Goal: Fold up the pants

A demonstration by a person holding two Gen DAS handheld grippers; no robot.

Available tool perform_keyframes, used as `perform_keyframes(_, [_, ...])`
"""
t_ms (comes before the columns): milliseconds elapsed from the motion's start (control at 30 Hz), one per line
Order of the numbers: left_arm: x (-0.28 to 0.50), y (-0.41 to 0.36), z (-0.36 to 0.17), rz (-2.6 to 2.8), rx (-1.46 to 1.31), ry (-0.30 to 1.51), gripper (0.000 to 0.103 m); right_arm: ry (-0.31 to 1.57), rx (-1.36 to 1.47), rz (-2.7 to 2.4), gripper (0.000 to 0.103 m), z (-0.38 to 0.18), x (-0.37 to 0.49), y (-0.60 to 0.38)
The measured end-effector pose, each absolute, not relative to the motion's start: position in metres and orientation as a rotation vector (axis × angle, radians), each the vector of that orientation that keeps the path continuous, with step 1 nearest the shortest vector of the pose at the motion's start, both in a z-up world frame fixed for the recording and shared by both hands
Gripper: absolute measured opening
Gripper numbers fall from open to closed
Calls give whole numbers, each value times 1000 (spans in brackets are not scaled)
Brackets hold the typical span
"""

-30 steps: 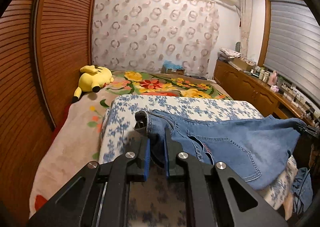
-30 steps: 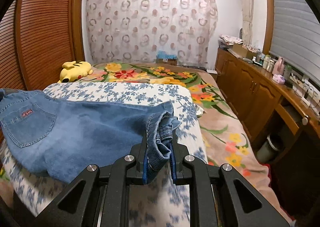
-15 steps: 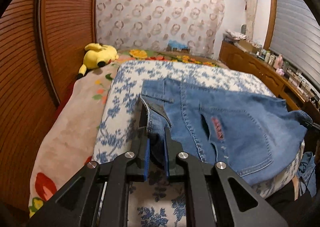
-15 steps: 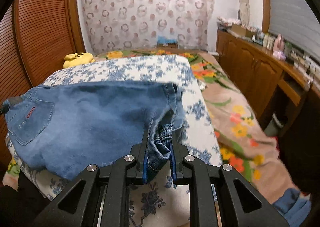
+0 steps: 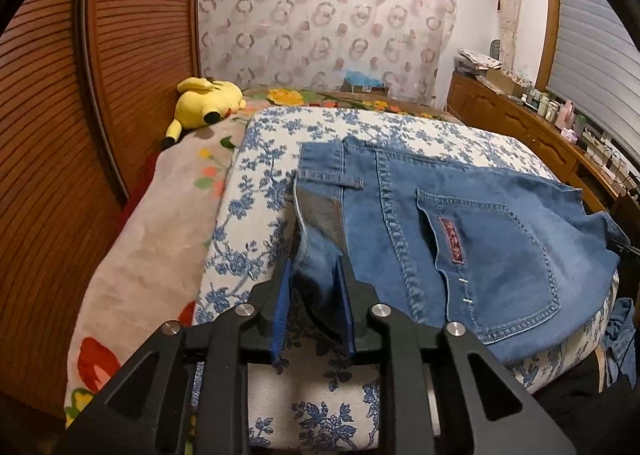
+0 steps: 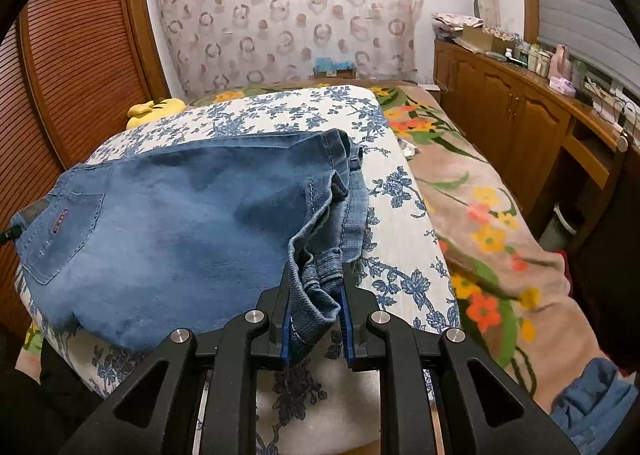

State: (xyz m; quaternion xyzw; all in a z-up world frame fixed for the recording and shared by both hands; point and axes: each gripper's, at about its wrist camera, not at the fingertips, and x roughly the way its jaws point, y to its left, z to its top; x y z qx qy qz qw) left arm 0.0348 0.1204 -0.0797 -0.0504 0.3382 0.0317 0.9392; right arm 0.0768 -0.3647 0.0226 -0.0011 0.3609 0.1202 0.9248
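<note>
The left gripper (image 5: 314, 287) is opening, the jeans' (image 5: 480, 239) waistband loose between its jaws. The right gripper (image 6: 314, 295) clamps bunched hems. The folded jeans lie on the floral cushion (image 5: 256, 215); plush toy (image 5: 206, 101) at eleven o'clock.

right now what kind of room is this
Most likely a home bedroom. A bed with a floral blanket fills the middle, a yellow plush toy lies at its far end, and a wooden cabinet crowded with bottles runs along the shuttered window.
</note>
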Motion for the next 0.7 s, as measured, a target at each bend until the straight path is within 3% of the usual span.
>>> perform_keyframes(167, [32, 117, -75, 38, -111, 652, 48, 738, 15, 241, 18, 21, 72, -366])
perform_keyframes(300, [35, 114, -74, 30, -107, 637, 53, 739, 12, 242, 18, 20, 70, -366])
perform_keyframes(367, [38, 110, -74, 5, -116, 633, 81, 739, 11, 243, 18, 21, 68, -366])
perform_keyframes(700, [65, 75, -80, -103, -135, 660, 87, 747, 19, 244, 26, 23, 66, -368])
